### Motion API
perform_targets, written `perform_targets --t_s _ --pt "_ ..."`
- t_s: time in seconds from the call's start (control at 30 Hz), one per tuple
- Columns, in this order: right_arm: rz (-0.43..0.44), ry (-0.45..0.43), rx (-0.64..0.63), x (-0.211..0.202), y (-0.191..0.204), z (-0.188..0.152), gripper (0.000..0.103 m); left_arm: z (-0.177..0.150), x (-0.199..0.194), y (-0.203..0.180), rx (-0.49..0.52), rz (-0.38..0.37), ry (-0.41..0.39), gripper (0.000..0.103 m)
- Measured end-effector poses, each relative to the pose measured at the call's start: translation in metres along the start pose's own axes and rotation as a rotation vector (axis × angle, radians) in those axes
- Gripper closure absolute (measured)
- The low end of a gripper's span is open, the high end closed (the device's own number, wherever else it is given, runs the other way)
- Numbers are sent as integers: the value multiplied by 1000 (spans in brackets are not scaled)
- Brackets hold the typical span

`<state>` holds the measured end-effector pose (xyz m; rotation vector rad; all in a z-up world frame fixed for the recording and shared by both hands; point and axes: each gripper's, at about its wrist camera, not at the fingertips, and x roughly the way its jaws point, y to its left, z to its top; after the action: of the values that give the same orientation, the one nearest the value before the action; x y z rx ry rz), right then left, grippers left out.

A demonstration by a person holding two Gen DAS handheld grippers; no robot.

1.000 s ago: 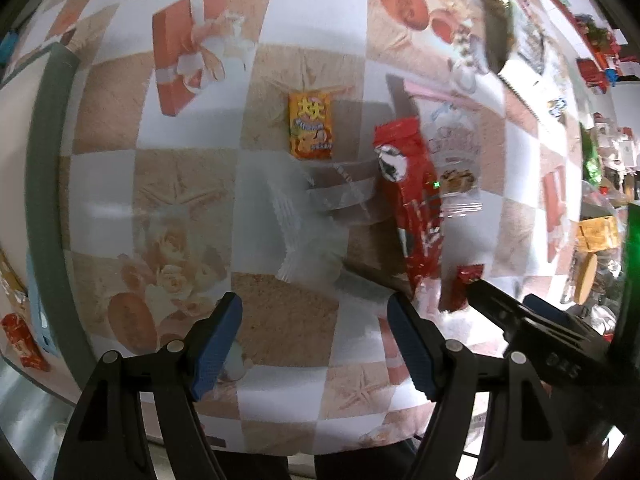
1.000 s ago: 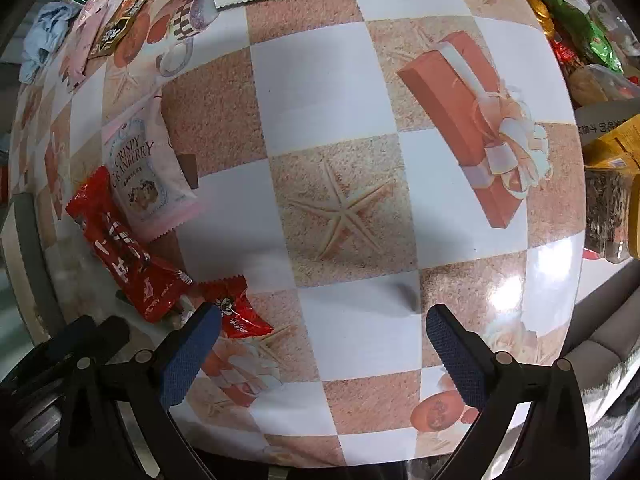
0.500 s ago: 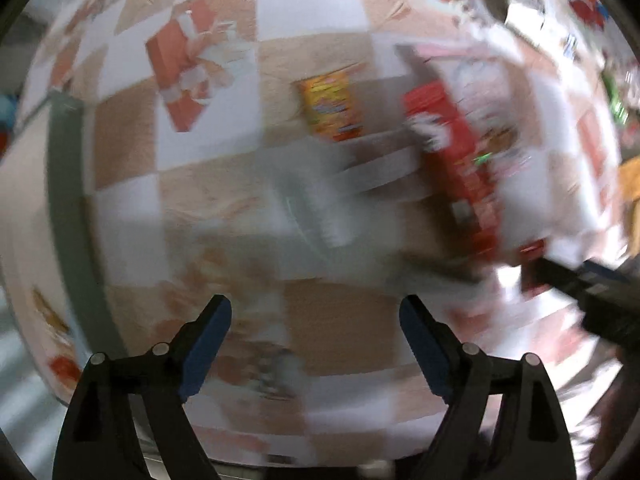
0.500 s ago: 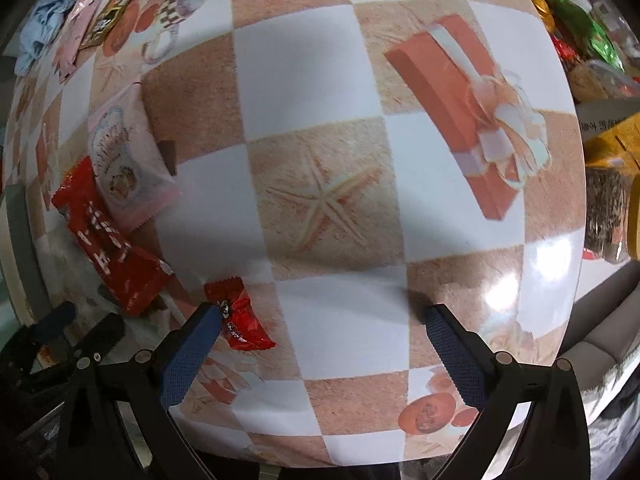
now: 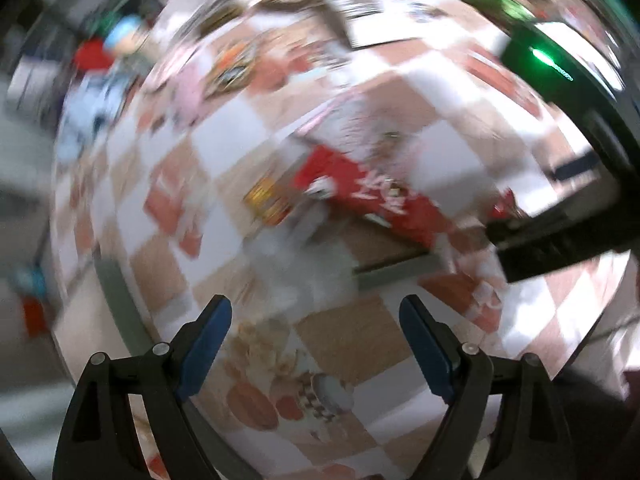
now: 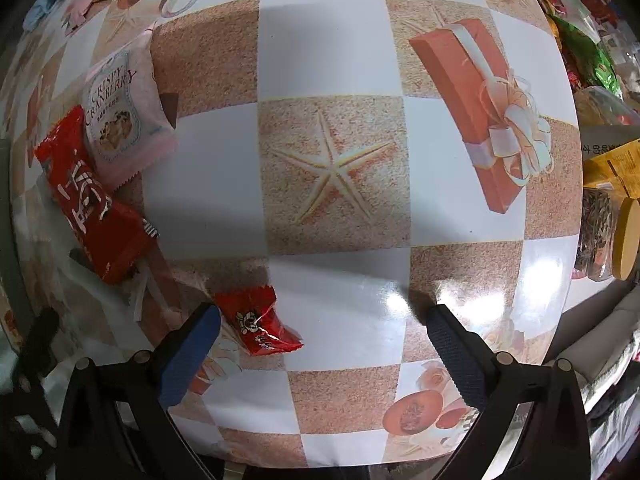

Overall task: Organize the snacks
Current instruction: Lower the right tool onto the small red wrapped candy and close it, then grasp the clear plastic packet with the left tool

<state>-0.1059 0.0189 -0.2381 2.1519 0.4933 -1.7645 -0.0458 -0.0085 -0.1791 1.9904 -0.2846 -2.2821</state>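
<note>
The right claw [image 6: 322, 344] stood wide open with nothing between its pads, low over the near edge of the desk [image 6: 332, 60]. The small red packet [image 6: 258, 326] lay just inside its left finger [image 6: 188, 356], nearly touching the pad, so the claw sat off to the right of it. The packet's long axis ran on a slant, from near the left pad toward the near edge and to the right, skew to the line between the two pads. By my reading, the right claw was the nearer one, and a grasp would call for a shift left and a small turn to close across the packet's short side.

The left claw [image 5: 316, 344] was also wide open and held nothing; its view was heavily blurred, so little more could be told from it.

Farther toward the left edge, the long red bag [image 6: 90, 204] lay with its length running away from the near edge. The pink cranberry pouch [image 6: 120, 112] lay just beyond it, touching or overlapping its far end. Both lay well left of the right claw's line. More packets lay along the right and far edges, too cut off to name.
</note>
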Motion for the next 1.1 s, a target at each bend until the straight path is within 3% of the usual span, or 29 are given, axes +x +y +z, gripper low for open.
perform_targets --t_s 0.07,0.13,0.23,0.3,0.53,0.63,0.7,0.73,0.77,0.87,1.1 --pt "-11 -5 -10 1 5 0 0 -3 -5 -4 32 -2 -6 14" --pt "-9 -17 -28 -4 15 -2 7 -9 -6 -6 54 0 -14 14" --pt "-7 -51 -79 -16 29 -11 39 -19 -17 -8 117 23 -34 14" --pt "-11 -59 -111 -21 36 -14 85 -18 -17 -11 187 41 -50 14" --pt "112 -17 15 -22 10 -23 85 2 -11 -23 329 17 -93 14" --pt "134 -14 47 -24 -2 -32 85 7 -3 -30 377 -11 -76 15" --pt "157 -14 65 -27 -9 -39 85 10 6 -32 399 -49 -37 20" --pt "168 -15 79 -28 -12 -41 85 11 11 -32 401 -69 -8 34" --pt "174 -18 87 -30 -16 -42 85 11 16 -32 395 -90 27 57" --pt "193 -26 114 -34 -31 -44 85 12 21 -26 339 -171 73 84" --pt "206 -17 143 -41 -57 -58 85 1 20 -1 123 -276 116 85"
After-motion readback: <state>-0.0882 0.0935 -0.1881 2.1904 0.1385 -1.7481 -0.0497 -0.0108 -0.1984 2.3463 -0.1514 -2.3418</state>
